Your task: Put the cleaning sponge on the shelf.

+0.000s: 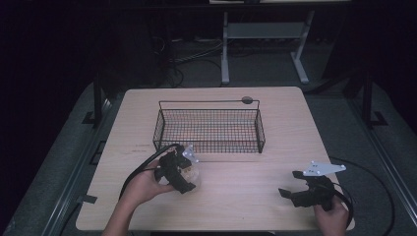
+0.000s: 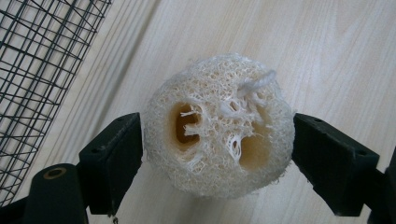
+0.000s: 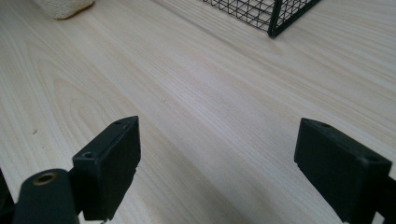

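A pale, round loofah sponge [image 2: 217,126] with two hollow holes and a bit of white string sits between the jaws of my left gripper [image 2: 217,140], which is shut on it, each jaw pressed against one side. From the high view, the left gripper [image 1: 181,173] holds the loofah [image 1: 193,173] low over the table, just in front of the black wire basket [image 1: 209,102]. My right gripper [image 1: 294,185] rests near the table's front right, open with nothing between its jaws. In the right gripper view its fingers [image 3: 114,154] frame bare wood, and the loofah [image 3: 63,7] peeks in at the top left.
The wire basket [image 2: 32,70] stands at the table's middle back, and its corner [image 3: 273,14] appears in the right gripper view. The light wooden table [image 1: 246,196] has bare room between the two grippers. Black cables trail from both grippers.
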